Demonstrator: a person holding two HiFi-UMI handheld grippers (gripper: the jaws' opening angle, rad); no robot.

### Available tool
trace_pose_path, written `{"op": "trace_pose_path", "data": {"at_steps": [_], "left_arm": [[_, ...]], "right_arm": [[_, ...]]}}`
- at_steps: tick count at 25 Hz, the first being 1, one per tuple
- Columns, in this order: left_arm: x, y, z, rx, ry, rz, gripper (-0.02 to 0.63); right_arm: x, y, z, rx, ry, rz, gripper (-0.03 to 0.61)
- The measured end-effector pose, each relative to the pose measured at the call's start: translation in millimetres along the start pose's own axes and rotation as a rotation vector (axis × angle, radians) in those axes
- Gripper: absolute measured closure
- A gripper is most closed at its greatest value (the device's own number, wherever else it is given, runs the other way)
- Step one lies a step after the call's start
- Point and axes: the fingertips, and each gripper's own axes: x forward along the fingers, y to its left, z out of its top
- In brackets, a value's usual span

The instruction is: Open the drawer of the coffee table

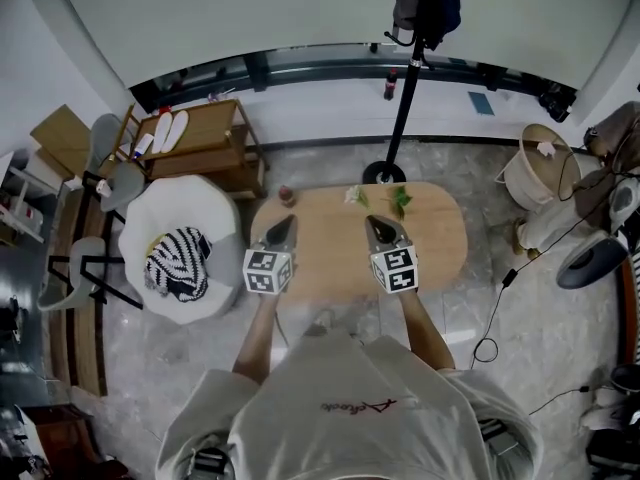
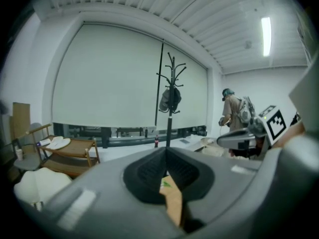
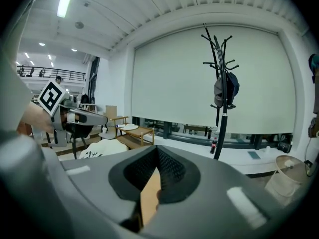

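The oval wooden coffee table (image 1: 440, 243) stands right in front of me; no drawer shows from above. My left gripper (image 1: 284, 225) and right gripper (image 1: 376, 224) hover side by side over the near half of the tabletop, both shut and holding nothing. In the left gripper view the black pads (image 2: 149, 171) meet at the tip of the left gripper (image 2: 166, 152), and a sliver of tabletop (image 2: 173, 200) shows beneath. The right gripper view shows the same: the right gripper (image 3: 157, 151) is shut, with wood (image 3: 149, 195) below it.
A small dark cup (image 1: 286, 195), a white flower (image 1: 355, 196) and a green sprig (image 1: 400, 200) sit at the table's far edge. A white pouf with a striped cushion (image 1: 178, 258) stands left, a coat stand (image 1: 400, 98) behind, a basket (image 1: 535, 163) right. Cables cross the floor (image 1: 495, 308).
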Motion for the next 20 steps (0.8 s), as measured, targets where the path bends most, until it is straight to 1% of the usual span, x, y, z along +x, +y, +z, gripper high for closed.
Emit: {"op": "trace_pose_path", "data": {"at_steps": [5,11,14,20], "left_arm": [[-11.2,-46.1,-12.3,-0.004,0.005,0.010,0.614],[-19.6,-82.3,-21.5,-0.013,0.015,0.014,0.614],[-26.1,-88.1,-29.9,-0.019,0.027,0.018,0.614],[-34.2,-81.7,-38.6,-0.040,0.030,0.032,0.614]], "right_arm": [[-41.2,-11.5,-22.3,0.017,0.008,0.005,0.574],[-73.4,-20.5,-38.0,0.030,0.015,0.012,0.574],[-80.2,-21.4,-47.7,0.043,0.026,0.006,0.574],[-83.5,-9.1,-57.8,0.045,0.046,0.018,0.574]]}}
